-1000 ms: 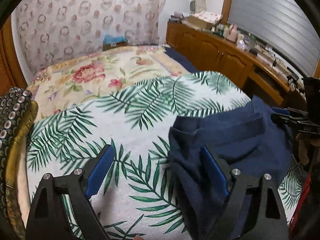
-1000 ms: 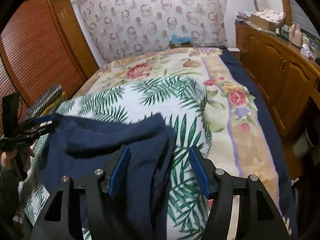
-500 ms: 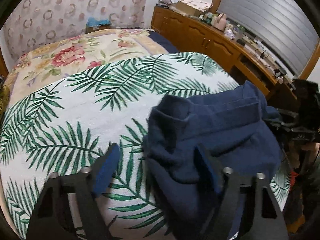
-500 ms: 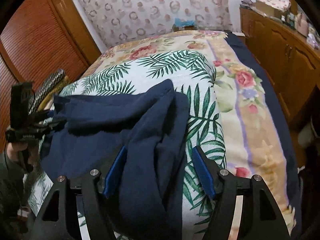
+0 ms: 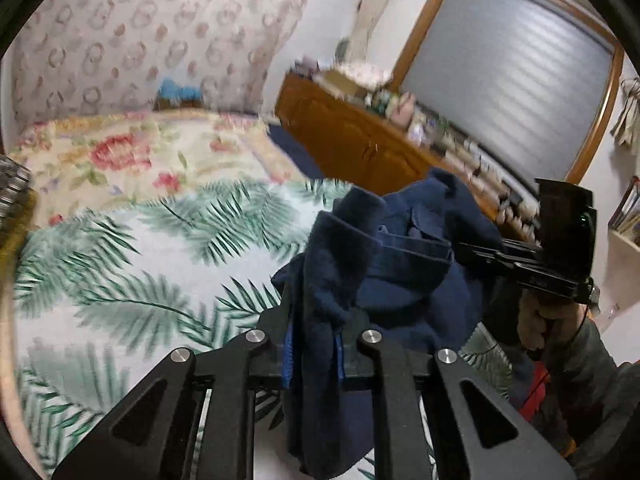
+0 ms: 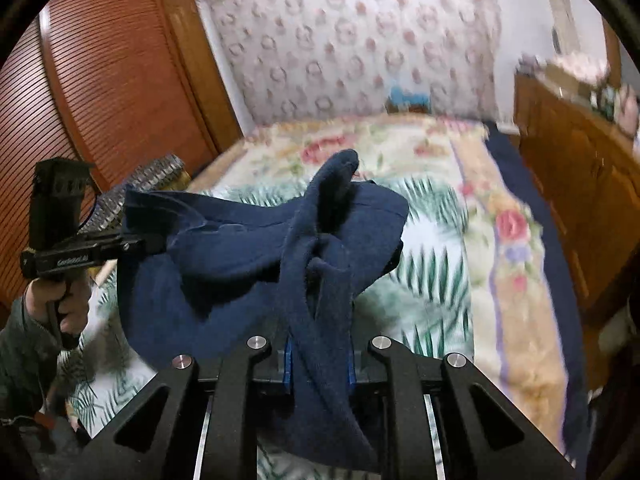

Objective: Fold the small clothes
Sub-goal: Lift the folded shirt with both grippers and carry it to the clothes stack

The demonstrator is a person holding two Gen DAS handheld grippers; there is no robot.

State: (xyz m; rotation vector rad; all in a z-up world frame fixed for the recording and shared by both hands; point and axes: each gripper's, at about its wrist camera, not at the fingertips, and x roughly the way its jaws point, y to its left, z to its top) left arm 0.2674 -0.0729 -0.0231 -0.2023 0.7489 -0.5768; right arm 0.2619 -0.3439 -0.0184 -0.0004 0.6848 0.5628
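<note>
A small navy blue garment (image 5: 400, 280) hangs bunched above the palm-leaf blanket (image 5: 120, 280), stretched between both grippers. In the left wrist view my left gripper (image 5: 314, 356) has its jaws closing, with a fold of the navy cloth pinched between the blue pads. In the right wrist view my right gripper (image 6: 320, 360) is also closing, with another fold of the garment (image 6: 240, 248) squeezed between its pads. Each view shows the other gripper clamped at the garment's far side, the right one (image 5: 520, 264) and the left one (image 6: 80, 256), each held in a person's hand.
The bed carries the palm-leaf blanket (image 6: 432, 264) over a floral bedspread (image 5: 120, 152). A wooden dresser (image 5: 360, 136) with clutter lines the bed's right side. A louvred wardrobe (image 6: 100, 100) stands at the left. Patterned cushions (image 6: 156, 176) sit at the bed's left edge.
Both grippers had open jaws around the garment's edges as it lay on the bed. Both have closed on the cloth and risen, lifting the garment off the blanket.
</note>
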